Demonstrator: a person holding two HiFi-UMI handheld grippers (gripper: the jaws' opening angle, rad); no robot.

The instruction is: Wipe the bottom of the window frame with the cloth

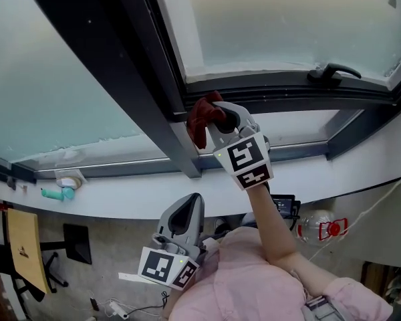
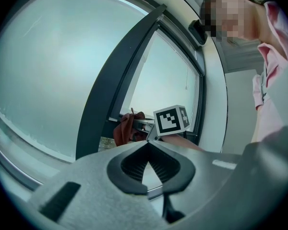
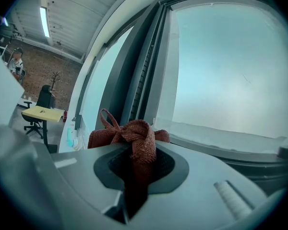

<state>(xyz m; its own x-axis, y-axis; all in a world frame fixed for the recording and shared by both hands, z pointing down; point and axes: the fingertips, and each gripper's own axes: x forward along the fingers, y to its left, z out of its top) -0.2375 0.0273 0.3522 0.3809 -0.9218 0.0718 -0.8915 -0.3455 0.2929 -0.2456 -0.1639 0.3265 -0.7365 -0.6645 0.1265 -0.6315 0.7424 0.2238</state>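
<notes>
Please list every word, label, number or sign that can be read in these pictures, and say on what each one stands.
No text can be read.
The left gripper and the right gripper carry only black-and-white square markers, no letters.
The red label on the bottle is too small and blurred to read.

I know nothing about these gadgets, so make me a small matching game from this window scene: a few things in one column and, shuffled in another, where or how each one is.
Things:
1. cloth
2. left gripper
3. window handle
4. yellow table

Place or state:
A. black, on the window frame, upper right in the head view
B. standing far below, at the left
C. jaws together, nothing between them, held low
D. dark red, pinched by the right gripper

Pairs: 1-D, 2-C, 3-A, 4-B
</notes>
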